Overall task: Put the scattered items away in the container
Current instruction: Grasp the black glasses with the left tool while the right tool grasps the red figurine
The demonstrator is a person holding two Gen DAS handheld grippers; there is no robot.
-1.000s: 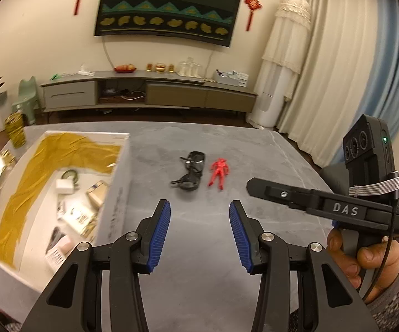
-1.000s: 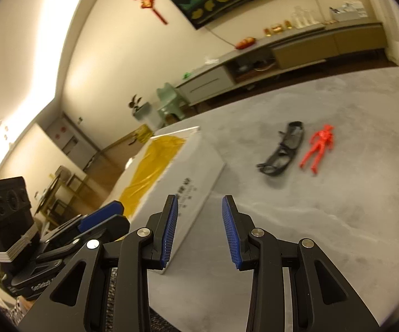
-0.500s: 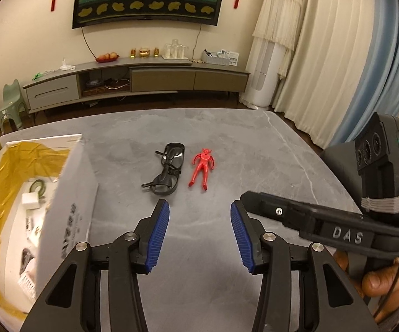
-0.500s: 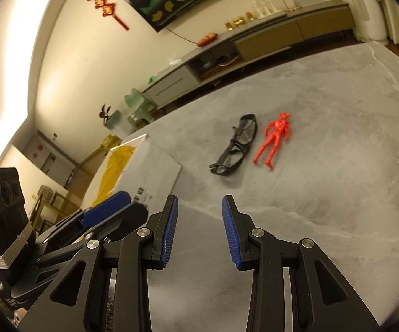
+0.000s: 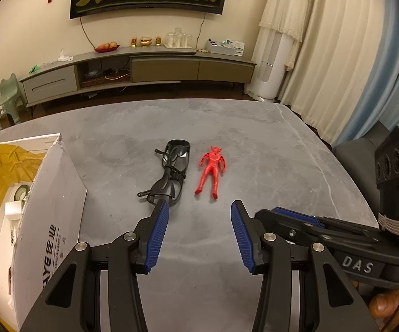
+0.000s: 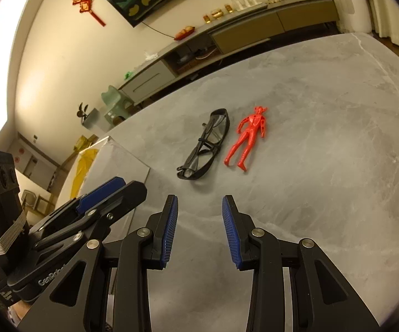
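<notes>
Black glasses (image 5: 171,175) and a red figure (image 5: 212,172) lay side by side just ahead of the empty, spread left gripper (image 5: 199,232) and right gripper (image 6: 199,229), apparently awaiting pickup for the box (image 5: 52,221) left of both jaws.

Left of left gripper (image 5: 199,232), box (image 5: 52,221) cut off by frame edge, contents mostly hidden behind its wall; glasses (image 5: 171,177) near end hidden by fingertip (image 5: 159,221).
</notes>
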